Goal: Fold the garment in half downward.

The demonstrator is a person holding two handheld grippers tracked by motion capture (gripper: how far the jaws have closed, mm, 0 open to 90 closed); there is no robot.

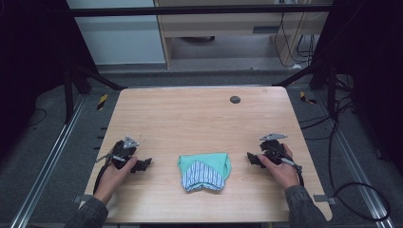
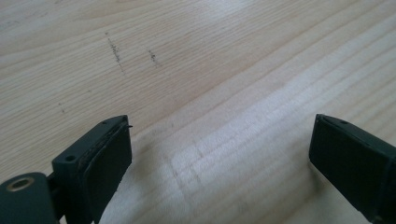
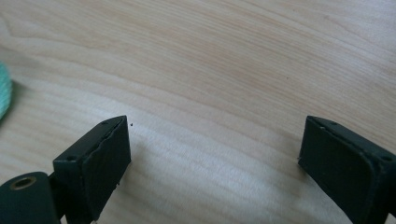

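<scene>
Both grippers rest spread wide and empty near the tabletop's front edge.

Left gripper [image 1: 144, 164] sits toward the left edge, right gripper [image 1: 251, 158] toward the right; a folded green and striped cloth [image 1: 204, 171] lies between them, apart from each. Farther off, a dark disc [image 1: 235, 99] sits near the back edge.

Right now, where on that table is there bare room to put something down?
The whole far half of the table is bare, up to the small dark disc near the far edge. The near strip is crowded: folded cloth in the middle, left claw and right claw flanking it with narrow gaps.
</scene>
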